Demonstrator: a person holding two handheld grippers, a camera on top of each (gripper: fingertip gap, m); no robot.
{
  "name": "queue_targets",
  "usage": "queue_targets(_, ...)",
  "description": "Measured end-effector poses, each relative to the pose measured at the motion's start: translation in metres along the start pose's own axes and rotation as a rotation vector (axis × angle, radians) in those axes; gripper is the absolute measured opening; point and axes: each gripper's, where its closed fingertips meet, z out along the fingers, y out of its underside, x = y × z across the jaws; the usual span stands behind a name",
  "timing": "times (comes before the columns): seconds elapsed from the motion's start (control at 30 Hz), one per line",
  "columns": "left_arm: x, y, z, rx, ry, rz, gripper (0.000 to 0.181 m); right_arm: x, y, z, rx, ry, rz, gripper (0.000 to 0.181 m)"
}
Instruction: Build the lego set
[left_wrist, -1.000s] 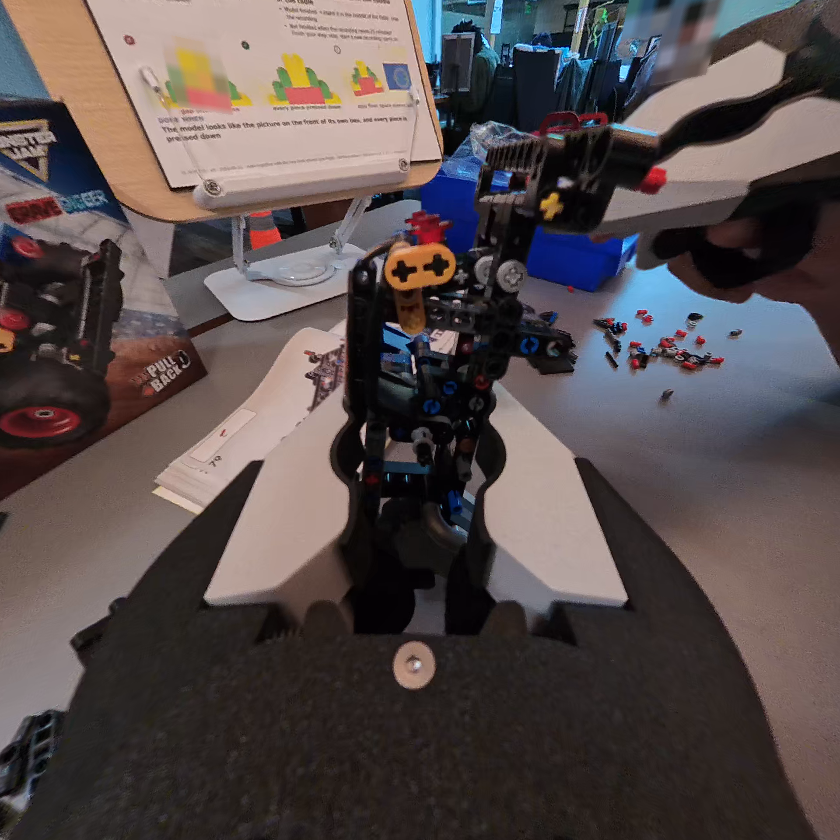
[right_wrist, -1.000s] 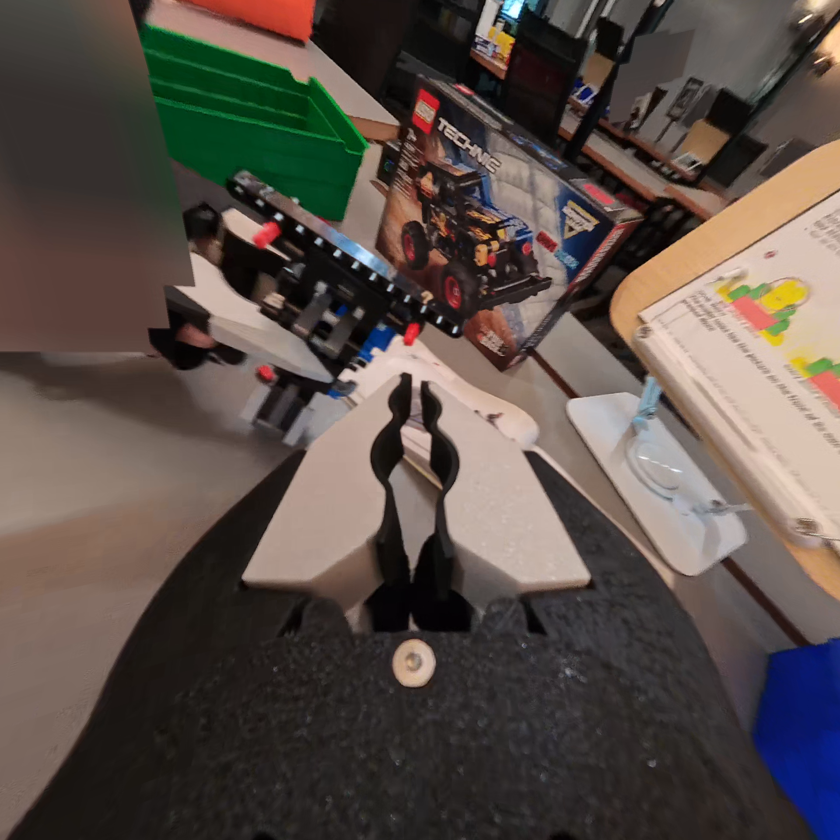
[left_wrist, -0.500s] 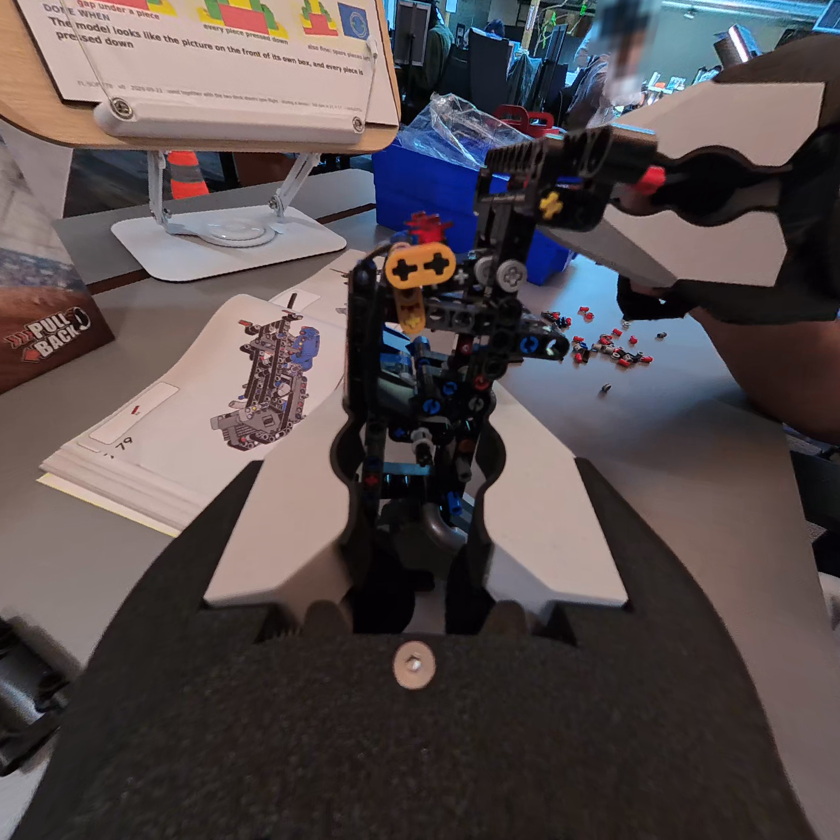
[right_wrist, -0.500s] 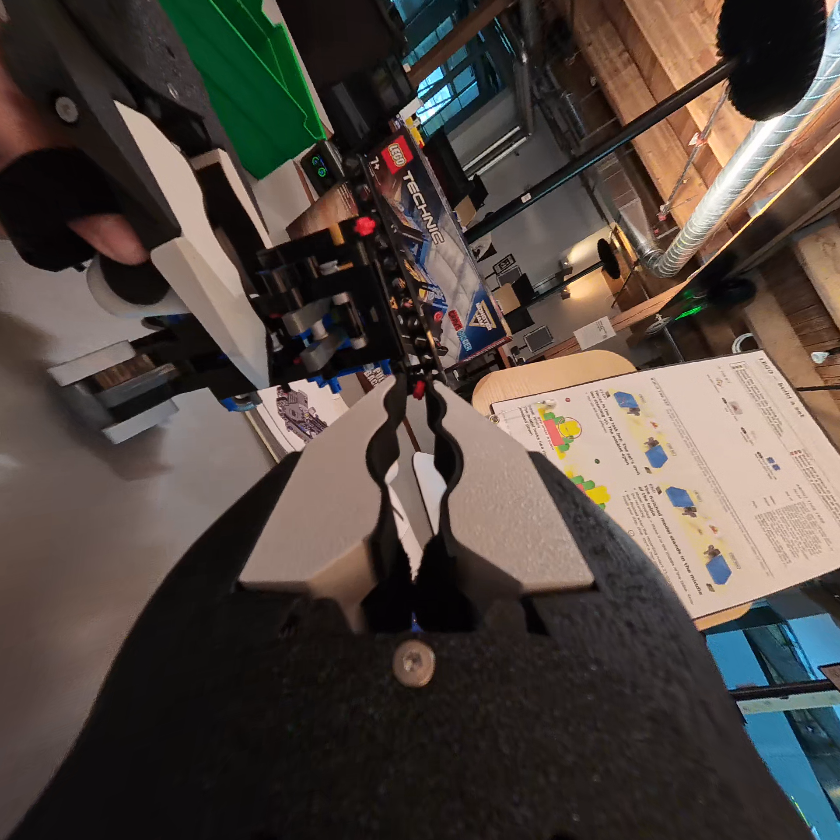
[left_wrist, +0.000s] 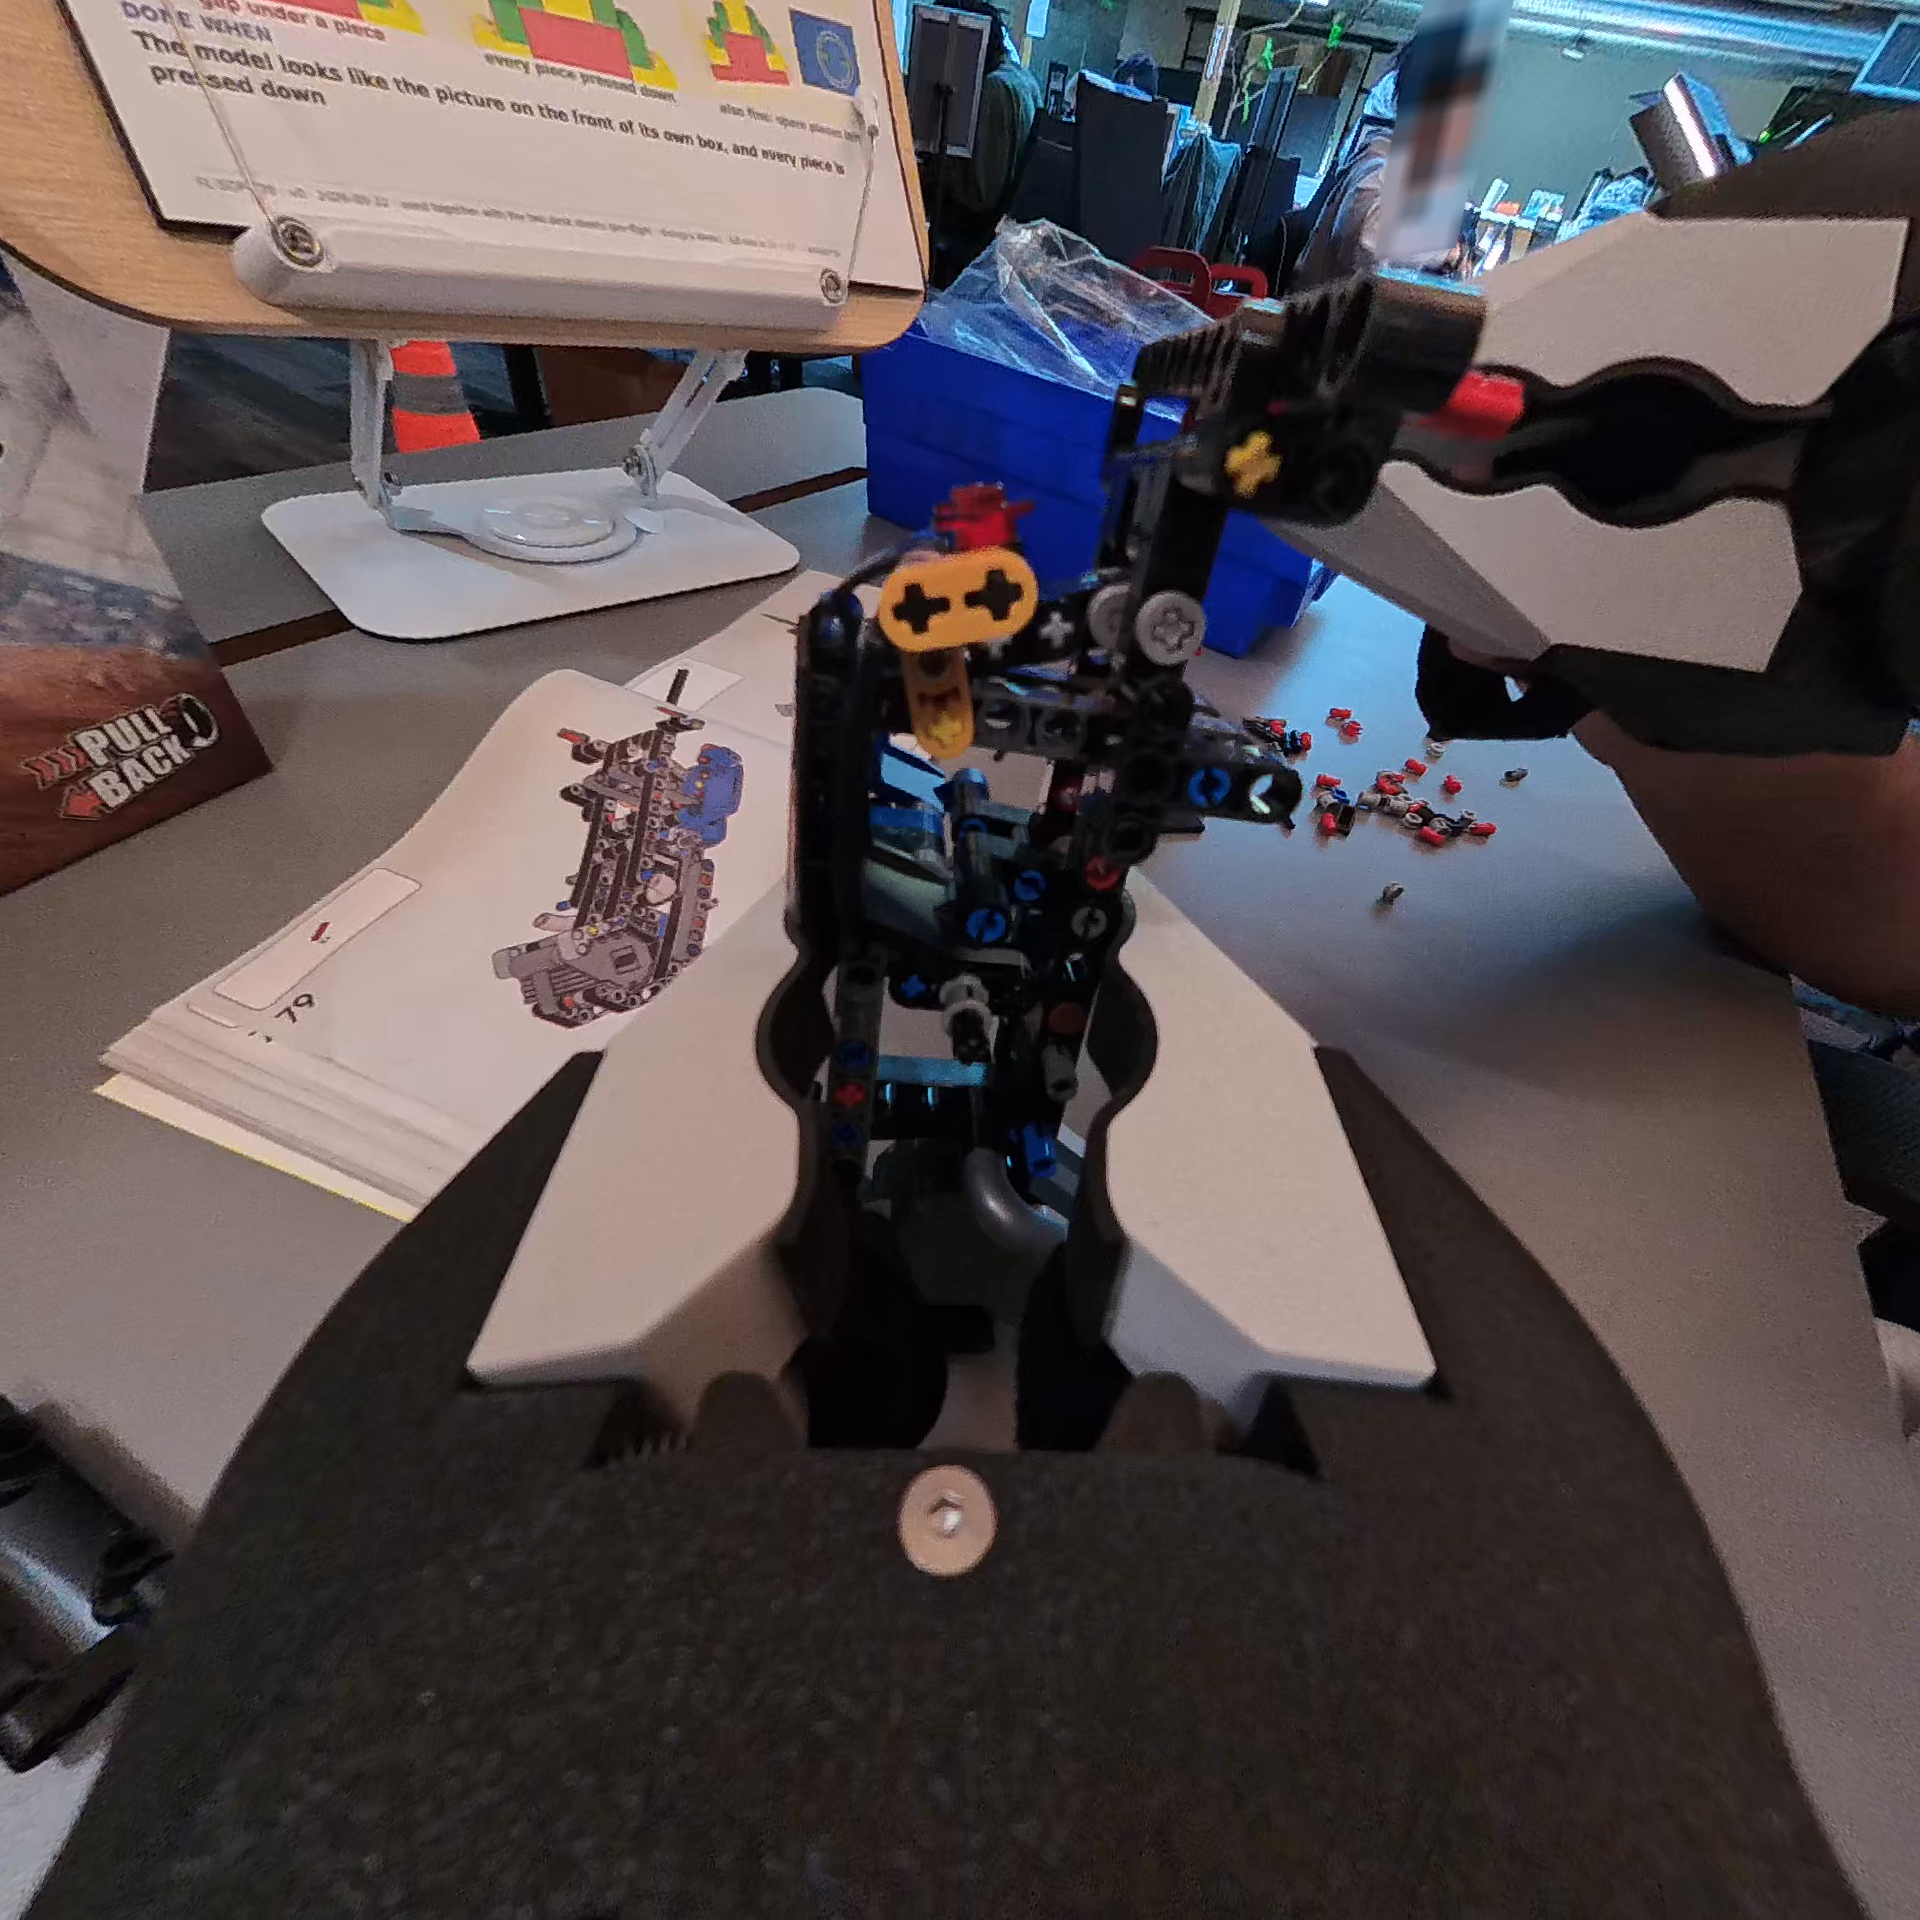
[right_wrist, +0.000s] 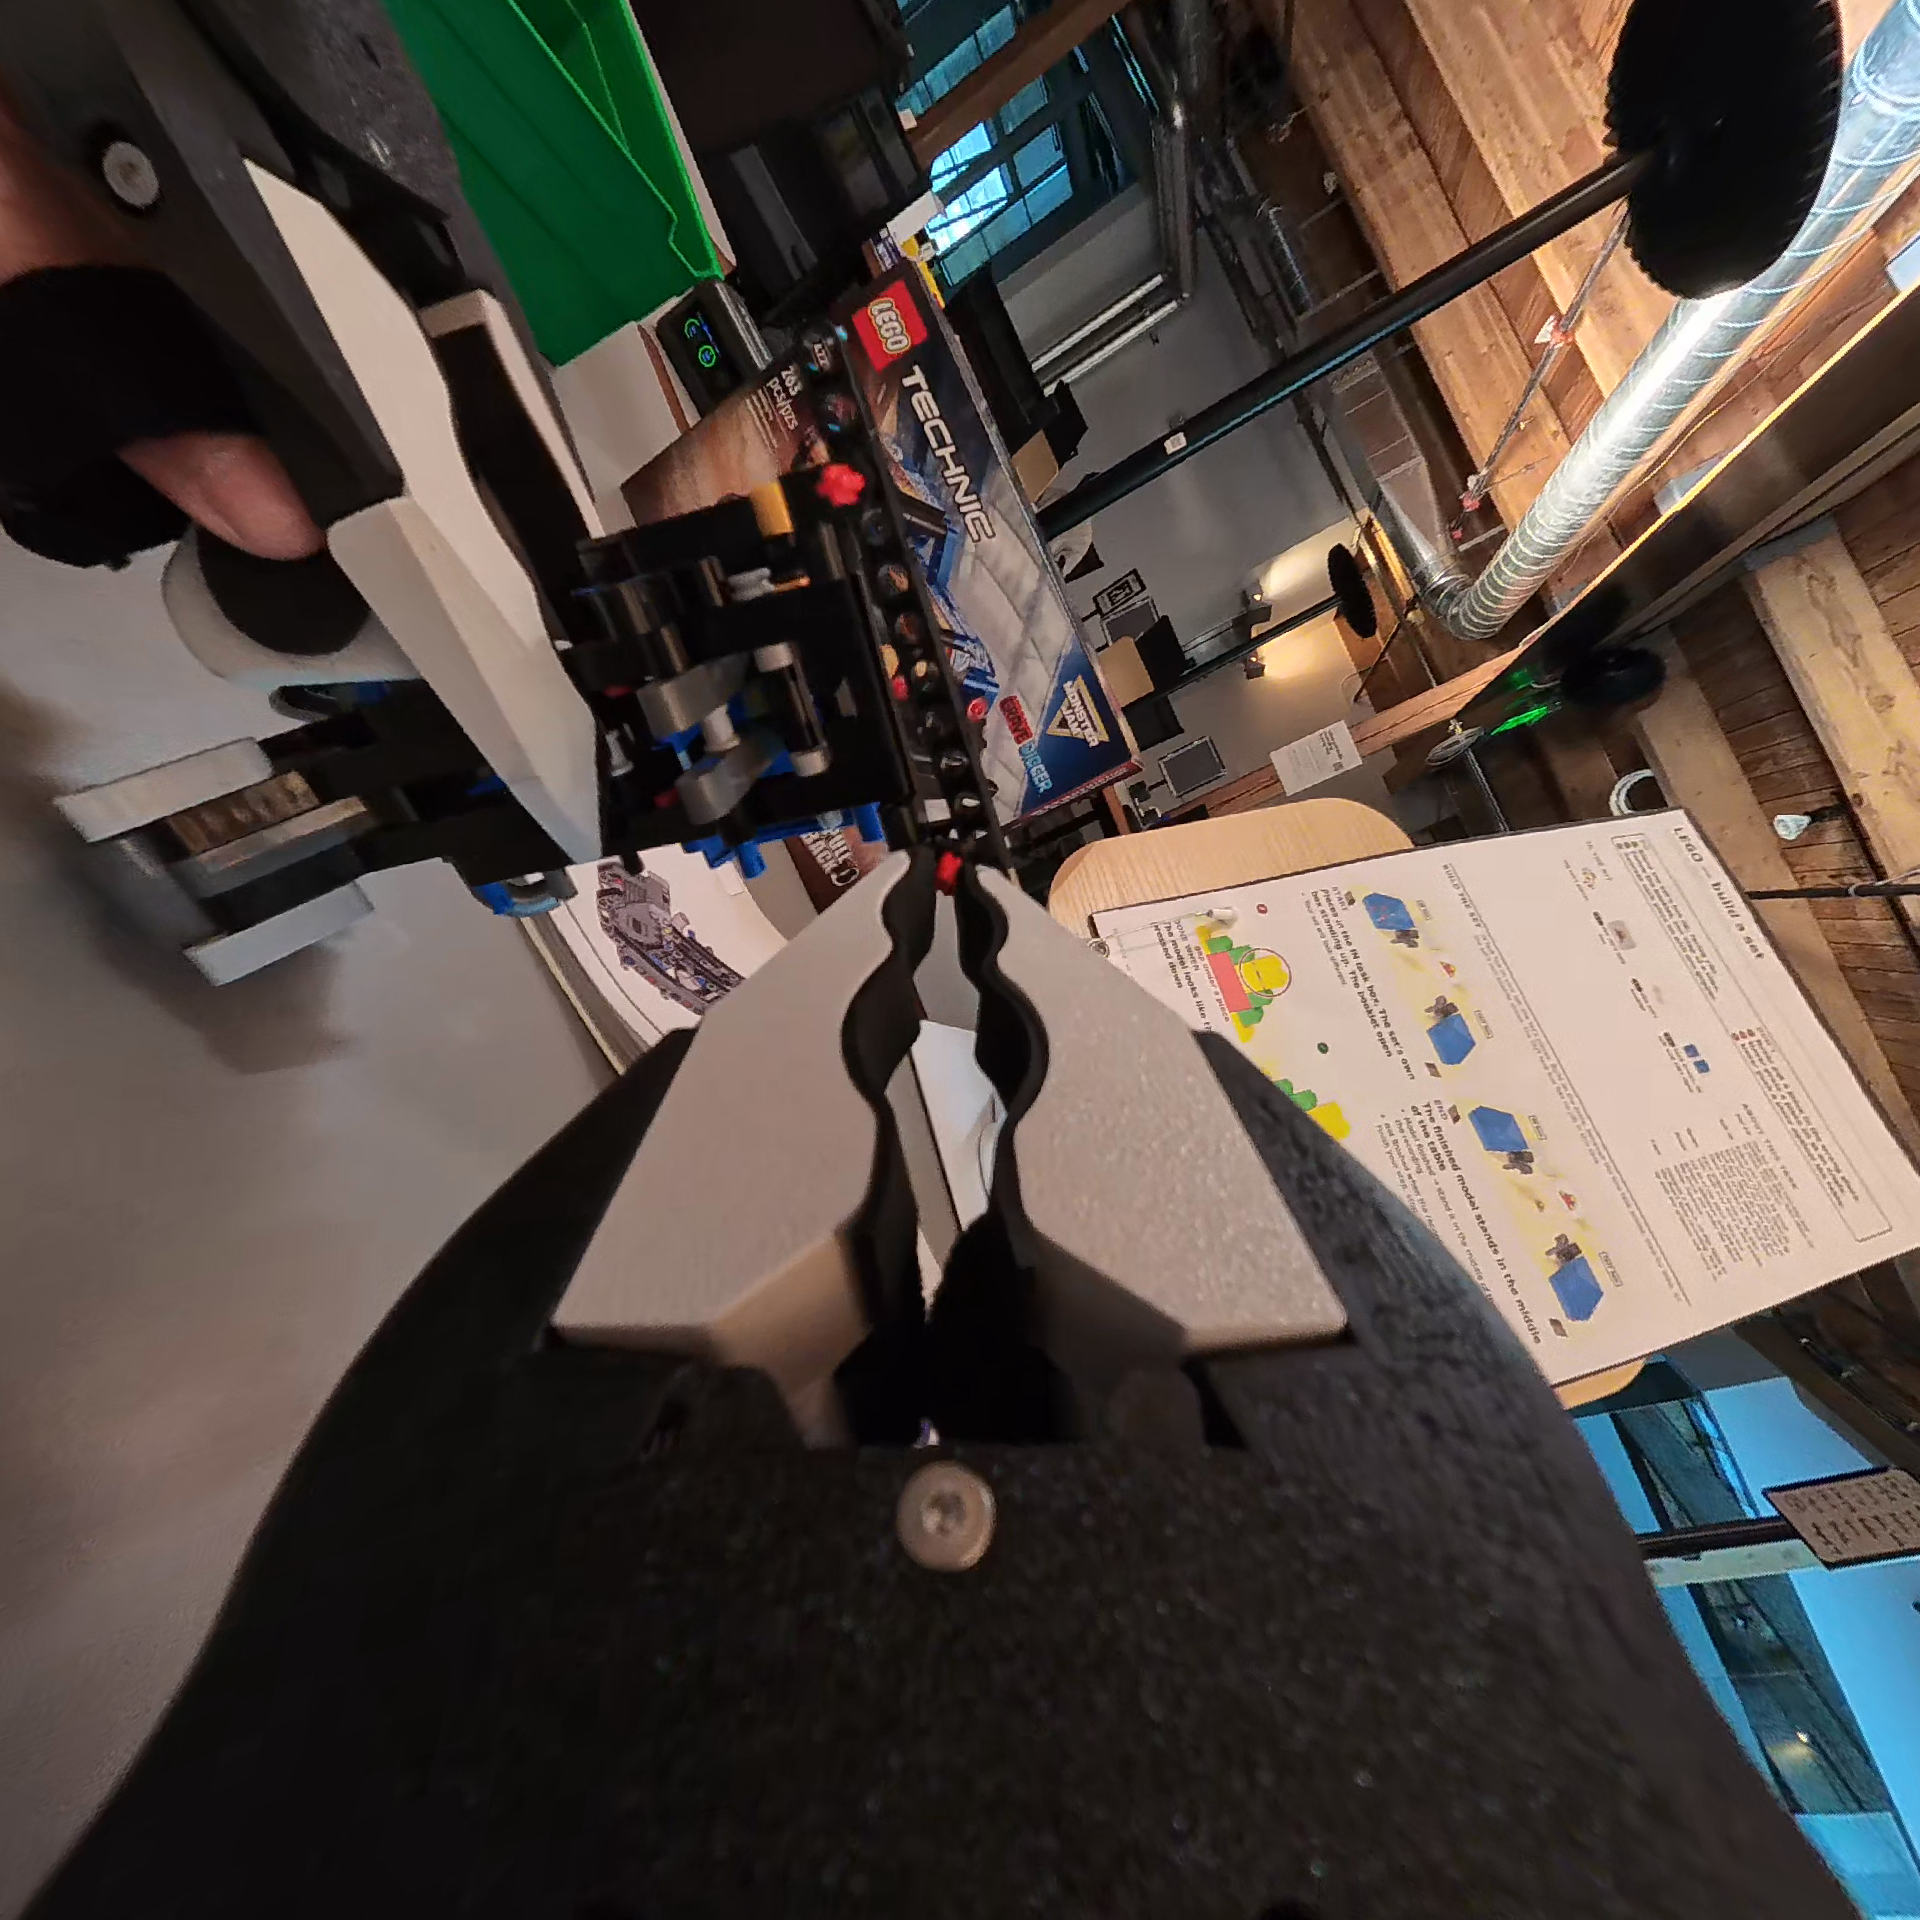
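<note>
Holding the half-built lego model (left_wrist: 977, 883) upright in my left gripper (left_wrist: 951, 997), jaws clamped on both sides of its lower frame, lifted off the grey counter (left_wrist: 1455, 1091). Model is mostly black beams with blue pins, an orange connector (left_wrist: 956, 601) near the top, and a black beam (left_wrist: 1288, 364) across the top end.

My right gripper (right_wrist: 940, 883) comes in from the right at that top end. Jaws narrow, tips pinching a small red pin (right_wrist: 945, 871) that sits right against the end of the black beam. From the left wrist view the red pin (left_wrist: 1481, 400) shows between the right gripper's (left_wrist: 1455, 416) tips, touching the beam. Can't tell whether the pin is seated in a hole.

On the counter: open instruction booklet (left_wrist: 436, 935) just left of the model, loose small red and dark parts (left_wrist: 1392, 810) scattered to the right, blue bin (left_wrist: 1049, 457) behind, white stand (left_wrist: 530, 540) carrying a printed sheet on a wooden board. Set's box (right_wrist: 977, 582) stands behind the model in the right wrist view.
</note>
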Motion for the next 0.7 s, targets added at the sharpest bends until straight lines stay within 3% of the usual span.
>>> queue_targets(0.23, -0.0012, 0.0001, -0.0004, 0.011, -0.009, -0.014, 0.045, -0.0007, -0.0007, 0.0033, 0.034, -0.124, 0.397, 0.003)
queue_targets(0.47, -0.0034, 0.0012, -0.0003, 0.001, -0.012, -0.041, 0.046, -0.0004, 0.0011, 0.0037, -0.056, 0.084, -0.071, 0.002)
queue_targets(0.7, 0.0010, -0.0005, 0.0009, 0.003, 0.038, -0.045, 0.046, 0.0015, -0.0006, 0.0047, -0.040, 0.037, 0.027, 0.003)
